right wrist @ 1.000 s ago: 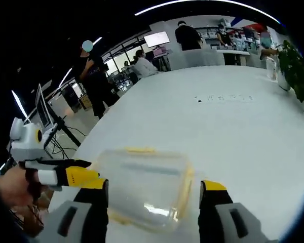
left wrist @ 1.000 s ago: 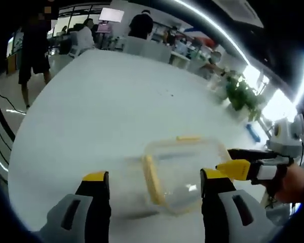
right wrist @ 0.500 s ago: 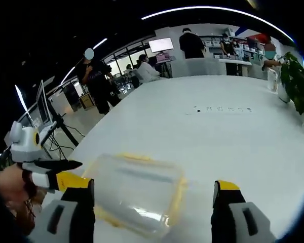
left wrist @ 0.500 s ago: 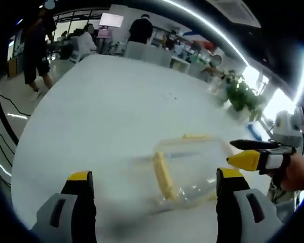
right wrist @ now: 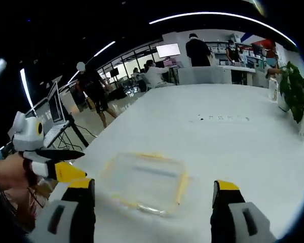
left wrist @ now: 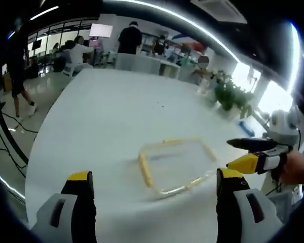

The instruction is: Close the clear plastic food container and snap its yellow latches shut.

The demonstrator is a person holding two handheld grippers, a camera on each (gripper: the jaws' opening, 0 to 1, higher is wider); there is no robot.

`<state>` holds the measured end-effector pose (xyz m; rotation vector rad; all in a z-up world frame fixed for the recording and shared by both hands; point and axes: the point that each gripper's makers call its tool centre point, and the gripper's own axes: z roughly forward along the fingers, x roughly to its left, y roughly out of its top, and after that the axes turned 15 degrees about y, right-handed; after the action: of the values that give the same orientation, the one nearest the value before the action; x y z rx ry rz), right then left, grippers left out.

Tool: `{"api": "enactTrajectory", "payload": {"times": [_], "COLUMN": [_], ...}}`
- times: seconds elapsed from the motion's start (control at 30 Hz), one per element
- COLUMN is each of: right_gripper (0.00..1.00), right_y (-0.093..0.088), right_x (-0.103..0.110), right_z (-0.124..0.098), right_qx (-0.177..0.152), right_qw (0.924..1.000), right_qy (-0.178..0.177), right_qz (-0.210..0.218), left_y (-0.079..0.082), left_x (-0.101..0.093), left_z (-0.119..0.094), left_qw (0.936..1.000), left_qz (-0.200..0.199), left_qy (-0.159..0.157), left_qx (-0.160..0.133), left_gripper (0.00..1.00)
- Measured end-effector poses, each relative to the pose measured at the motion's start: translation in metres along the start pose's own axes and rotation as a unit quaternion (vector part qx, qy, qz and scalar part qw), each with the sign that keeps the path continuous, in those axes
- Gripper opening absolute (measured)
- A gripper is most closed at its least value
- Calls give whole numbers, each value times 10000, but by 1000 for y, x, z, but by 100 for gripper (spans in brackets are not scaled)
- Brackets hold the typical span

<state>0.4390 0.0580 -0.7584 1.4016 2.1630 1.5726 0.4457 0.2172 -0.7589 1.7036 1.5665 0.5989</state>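
Observation:
A clear plastic food container (left wrist: 175, 164) with yellow latches lies on the white table (left wrist: 106, 111), its lid on top. In the right gripper view the container (right wrist: 144, 182) sits just beyond my jaws. My left gripper (left wrist: 152, 182) is open, held back from the container with nothing between its jaws. My right gripper (right wrist: 149, 190) is open too, also apart from the container. The right gripper (left wrist: 253, 154) enters the left gripper view from the right, held by a hand. The left gripper (right wrist: 53, 164) enters the right gripper view from the left.
A potted plant (left wrist: 233, 98) stands at the table's far right edge; a small blue object (left wrist: 244, 126) lies near it. Several people (right wrist: 93, 91) stand and sit beyond the table's far end. A laptop (right wrist: 55, 109) on a stand is left of the table.
Both grippers have drawn back and up from the container, so it looks smaller and farther. Their jaws opened wider between 1.0 s and 0.5 s ago.

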Motion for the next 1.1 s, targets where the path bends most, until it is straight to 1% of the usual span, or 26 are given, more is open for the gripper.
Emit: {"api": "enactTrajectory", "payload": {"times": [0.07,0.13,0.17,0.27,0.3,0.33,0.4,0.43,0.47,0.5,0.53,0.57,0.63,0.67,0.7,0.73,0.8,0.9,0.93,0.97,1.0,1.03,1.07,1.1], "right_gripper": [98,99,99,99,99,99,99,99,99,99,99,99,99,99,99,99,99,99,100,100,100,99,99,99], "right_y": [3,4,4,2,1,-1,-2,-3,-7,-9,-12,-14,-22,-24,-30,-36,-44,-64,-71,-81,-86,-95,-101,-104], "right_x": [6,14,19,29,32,33,38,38,36,36,38,37,33,30,27,25,23,20,20,19,17,17,20,20], "right_z": [-11,-25,-34,-57,-68,-76,-93,-100,-111,-119,-131,-138,-155,-159,-169,-176,-194,-221,-226,-236,-242,-248,-250,-253], "right_qx": [-82,-144,-135,-172,-206,-239,-518,-583,-575,-589,-646,-664,-568,-542,-451,-377,-391,-275,-203,-29,49,171,144,99], "right_qw": [9999,9997,9994,9984,9981,9980,9978,9974,9976,9976,9974,9973,9978,9976,9974,9975,9964,9954,9954,9946,9916,9902,9918,9925], "right_qy": [53,155,189,268,275,297,407,413,385,356,325,297,137,80,-24,-85,-169,-273,-301,-417,-518,-594,-556,-543], "right_qz": [-35,-126,-256,-465,-518,-495,-87,2,45,27,-29,-65,-304,-412,-554,-589,-740,-874,-886,-954,-1184,-1250,-1143,-1092], "left_y": [-1,2,2,3,2,0,-6,-8,-13,-15,-17,-18,-20,-21,-22,-25,-32,-46,-50,-55,-63,-68,-74,-78], "left_x": [-1,-5,-6,-11,-14,-17,-21,-22,-22,-23,-23,-23,-26,-26,-27,-27,-29,-34,-35,-37,-38,-39,-43,-46], "left_z": [-10,-26,-32,-51,-60,-65,-79,-83,-90,-95,-103,-105,-119,-124,-131,-136,-148,-164,-167,-169,-172,-174,-178,-180], "left_qw": [10000,9999,9998,9995,9992,9989,9985,9983,9983,9983,9982,9983,9981,9979,9974,9971,9963,9961,9960,9958,9956,9949,9931,9928], "left_qz": [53,92,94,101,177,283,342,370,386,393,377,363,339,356,413,470,608,630,633,668,738,834,1000,1044], "left_qy": [21,12,8,-24,-46,-76,-139,-150,-143,-138,-124,-123,-142,-133,-133,-127,-118,-127,-127,-115,-75,-40,-52,-74], "left_qx": [-17,-121,-163,-289,-343,-376,-408,-426,-420,-417,-441,-449,-497,-527,-574,-588,-588,-605,-617,-619,-574,-569,-606,-578], "left_gripper": [99,99,99,99,99,99,99,99,99,99,99,99,99,99,99,99,99,99,99,99,99,99,99,99]}}
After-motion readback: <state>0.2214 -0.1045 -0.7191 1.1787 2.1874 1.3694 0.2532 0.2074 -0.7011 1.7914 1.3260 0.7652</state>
